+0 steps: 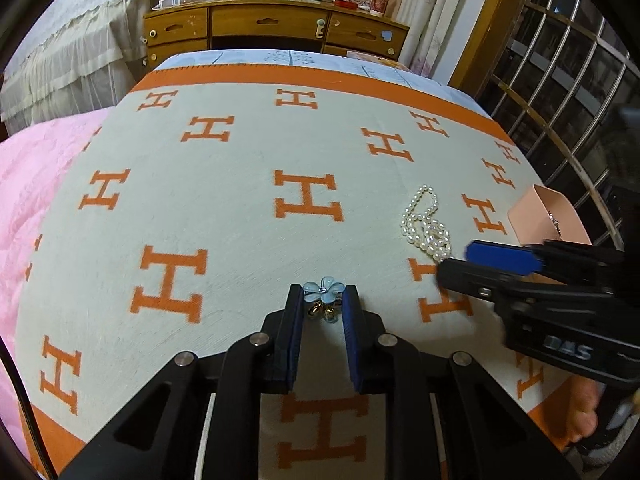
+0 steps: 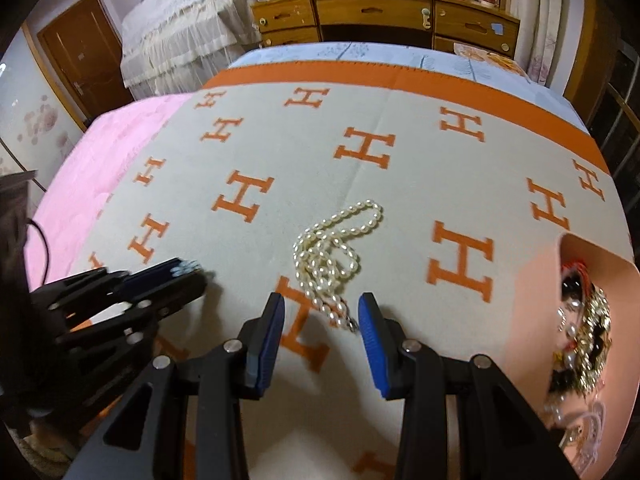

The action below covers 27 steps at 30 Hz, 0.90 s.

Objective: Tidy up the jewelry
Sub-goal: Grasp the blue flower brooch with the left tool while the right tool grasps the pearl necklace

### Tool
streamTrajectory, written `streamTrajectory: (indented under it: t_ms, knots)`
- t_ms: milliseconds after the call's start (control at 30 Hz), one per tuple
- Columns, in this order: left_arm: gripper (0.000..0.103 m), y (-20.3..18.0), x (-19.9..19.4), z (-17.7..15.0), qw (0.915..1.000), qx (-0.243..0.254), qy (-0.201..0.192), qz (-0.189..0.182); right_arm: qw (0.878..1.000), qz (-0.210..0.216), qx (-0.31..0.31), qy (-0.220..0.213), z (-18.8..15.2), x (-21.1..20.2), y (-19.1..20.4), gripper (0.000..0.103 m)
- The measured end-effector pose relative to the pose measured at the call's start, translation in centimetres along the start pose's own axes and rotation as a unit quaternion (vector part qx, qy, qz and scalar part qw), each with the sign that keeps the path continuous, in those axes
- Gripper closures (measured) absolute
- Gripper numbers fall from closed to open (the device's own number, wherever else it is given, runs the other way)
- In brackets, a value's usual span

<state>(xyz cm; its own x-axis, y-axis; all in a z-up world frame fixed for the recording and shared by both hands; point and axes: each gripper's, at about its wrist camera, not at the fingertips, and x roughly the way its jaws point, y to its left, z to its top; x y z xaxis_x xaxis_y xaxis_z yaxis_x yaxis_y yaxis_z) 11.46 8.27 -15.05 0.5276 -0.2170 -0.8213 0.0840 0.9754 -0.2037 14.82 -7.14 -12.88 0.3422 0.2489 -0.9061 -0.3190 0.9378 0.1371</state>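
So the bed has that cream blanket with orange H's all over, and a pink quilt on its left side. A wooden dresser sits at the far end. At the blanket's right edge is a pink box already holding a tangle of gold and beaded jewelry. The pearl necklace is lying coiled on the blanket, just left of the box. The right tool is spread wide, with the necklace's near end between its fingertips. The left tool is pinching a little blue flower hair clip.
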Motion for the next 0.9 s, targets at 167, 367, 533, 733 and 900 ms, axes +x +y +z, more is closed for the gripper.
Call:
streamTrajectory:
  t_ms: [167, 367, 533, 733, 900]
  knots:
    - [0.086, 0.3, -0.2, -0.2, 0.9999, 0.001, -0.002, -0.01, 0.999, -0.029, -0.017, -0.01, 0.4, 0.6, 0.9, 0.064]
    - [0.086, 0.8, -0.4, -0.3, 0.9998, -0.001, -0.005, -0.019, 0.997, -0.063, -0.046, -0.026, 0.4, 0.9, 1.7, 0.086]
    - [0.086, 0.9, -1.2, -0.4, 0.9997, -0.001, -0.013, -0.02, 0.998, -0.044, -0.029, -0.035, 0.3, 0.0, 1.1, 0.092]
    - [0.086, 0.6, -2.5, -0.2, 0.9995, 0.001, -0.026, -0.02, 0.997, -0.003, -0.001, -0.076, -0.1, -3.7, 0.3, 0.098]
    - [0.086, -0.2, -3.9, 0.1, 0.9991, 0.01, -0.035, -0.021, 0.991, 0.028, 0.021, -0.126, -0.2, -8.4, -0.7, 0.098]
